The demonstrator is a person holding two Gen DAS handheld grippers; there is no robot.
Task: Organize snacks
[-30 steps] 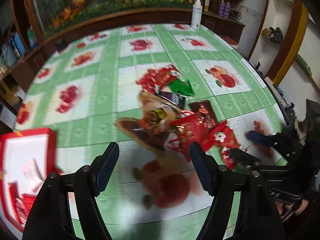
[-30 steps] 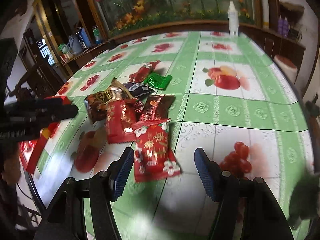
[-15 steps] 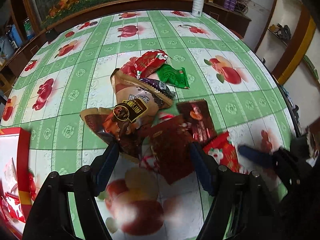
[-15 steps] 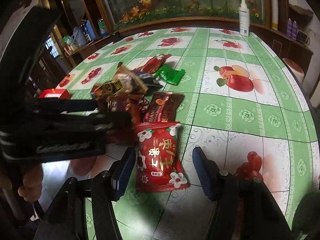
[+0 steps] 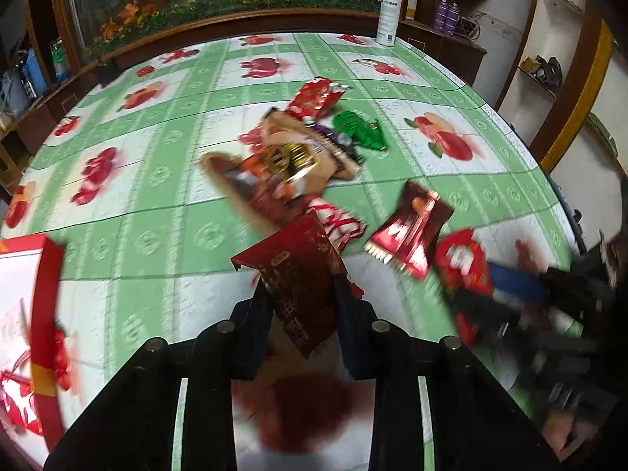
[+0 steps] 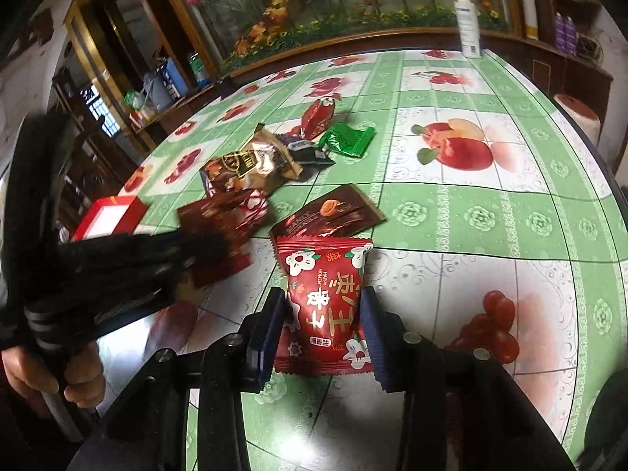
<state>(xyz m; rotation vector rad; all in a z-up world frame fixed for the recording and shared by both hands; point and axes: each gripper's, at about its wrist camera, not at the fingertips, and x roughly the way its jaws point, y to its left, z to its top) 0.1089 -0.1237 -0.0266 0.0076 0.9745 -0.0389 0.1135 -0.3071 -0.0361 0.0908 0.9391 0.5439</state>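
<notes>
Tools both grip: left tool [image 5: 300, 294] pinches dark red packet [image 5: 302, 274], right tool [image 6: 322, 310] red flowered packet [image 6: 327, 302].

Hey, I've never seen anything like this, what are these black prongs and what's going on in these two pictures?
There is no robot here. A person holds a handheld two-finger gripper in each hand, and each picture comes from a fisheye camera on one gripper, looking along its fingers.

In the left view, the left gripper is shut on a dark red foil snack packet, lifted off the green fruit-print tablecloth.

In the right view, the right gripper is closed around a bright red flower-print snack packet that seems to lie on the cloth.

More wrapped snacks lie in a loose pile behind. A red and white box sits at the left edge.
</notes>
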